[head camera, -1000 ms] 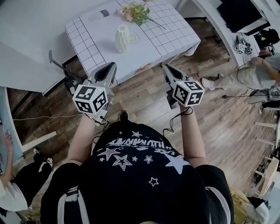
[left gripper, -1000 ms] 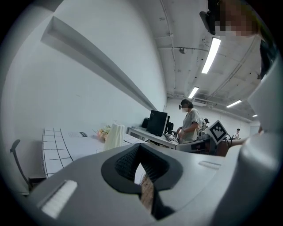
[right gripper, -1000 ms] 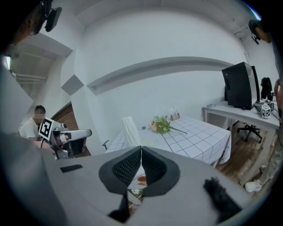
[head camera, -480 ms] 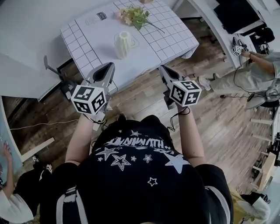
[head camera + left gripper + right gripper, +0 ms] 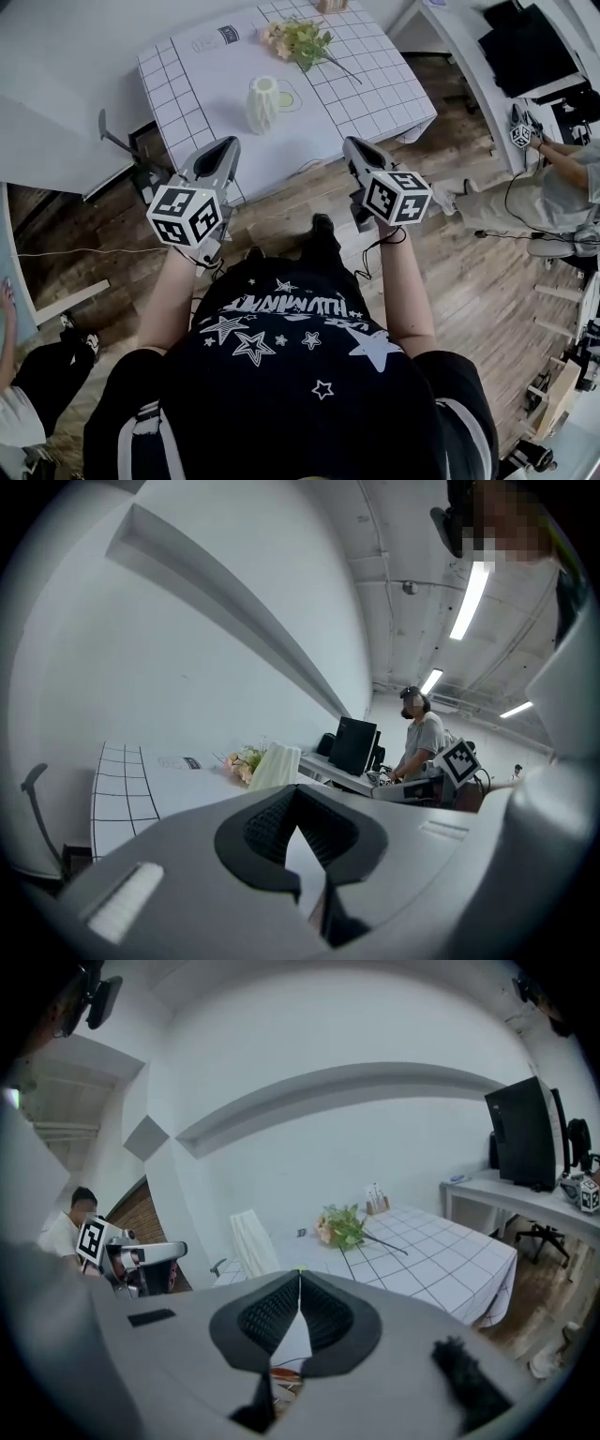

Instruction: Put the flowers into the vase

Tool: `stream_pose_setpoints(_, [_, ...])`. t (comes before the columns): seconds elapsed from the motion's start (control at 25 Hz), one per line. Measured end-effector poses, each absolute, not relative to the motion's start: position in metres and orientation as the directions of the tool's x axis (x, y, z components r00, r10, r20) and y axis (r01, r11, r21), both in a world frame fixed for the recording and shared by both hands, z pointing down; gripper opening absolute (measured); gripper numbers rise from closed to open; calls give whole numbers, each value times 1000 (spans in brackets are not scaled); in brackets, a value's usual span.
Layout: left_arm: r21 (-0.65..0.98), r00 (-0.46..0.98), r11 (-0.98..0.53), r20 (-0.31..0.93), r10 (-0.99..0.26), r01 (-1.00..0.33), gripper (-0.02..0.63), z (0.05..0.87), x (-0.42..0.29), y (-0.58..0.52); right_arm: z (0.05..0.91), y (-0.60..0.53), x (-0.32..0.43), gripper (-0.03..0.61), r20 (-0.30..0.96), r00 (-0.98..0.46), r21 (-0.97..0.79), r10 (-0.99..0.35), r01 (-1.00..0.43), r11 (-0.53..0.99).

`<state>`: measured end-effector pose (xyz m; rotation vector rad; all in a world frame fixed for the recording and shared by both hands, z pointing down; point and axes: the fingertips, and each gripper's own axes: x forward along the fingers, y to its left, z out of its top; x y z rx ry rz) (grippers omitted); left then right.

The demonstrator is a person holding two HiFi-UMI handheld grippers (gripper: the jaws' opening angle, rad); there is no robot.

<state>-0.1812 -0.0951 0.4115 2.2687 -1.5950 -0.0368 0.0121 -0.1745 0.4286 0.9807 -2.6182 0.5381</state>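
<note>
A bunch of flowers [image 5: 298, 39] with pink blooms and green leaves lies on the far part of a table covered with a white checked cloth [image 5: 375, 89]. A white ribbed vase [image 5: 263, 101] stands upright nearer the table's front. Both show in the right gripper view too, the flowers [image 5: 343, 1227] right of the vase [image 5: 249, 1242]. In the left gripper view the vase [image 5: 275, 765] hides part of the flowers [image 5: 243, 761]. My left gripper [image 5: 223, 147] and right gripper [image 5: 353, 148] hang short of the table's near edge, both shut and empty.
A chair [image 5: 127, 150] stands at the table's left corner. A small box [image 5: 331, 5] sits at the table's far edge. A desk with a black monitor [image 5: 528, 49] runs along the right, where a person [image 5: 562, 183] sits. Another person [image 5: 19, 384] is at the left.
Both grippers have drifted a little toward the table, and the table sits slightly nearer in the head view. The jaws stayed shut.
</note>
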Motion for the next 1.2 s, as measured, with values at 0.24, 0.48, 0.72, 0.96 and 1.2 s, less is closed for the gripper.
stream_pose_setpoints(0.24, [263,238,-179,212,-948,-948,9,409,-178,-110,432,-219,19,12,392,-780,-251,-488,-601,759])
stream_pose_setpoints(0.48, [263,116,-56,222,-968,-963,9,404,-168,-126,422,-268,28,12,377,-827,-254,-418,-526,812])
stream_pose_setpoints(0.72, [270,7,50,205,-979,-962,9,402,-153,-137,426,-300,31,12,371,-867,-276,-334,-446,852])
stream_pose_setpoints(0.96, [261,-64,119,209,-976,-958,9,403,-124,-144,426,-319,37,12,357,-901,-294,-245,-357,887])
stream_pose_setpoints(1.2, [229,-152,203,222,-963,-952,9,402,-97,-144,430,-325,43,12,365,-920,-288,-146,-261,922])
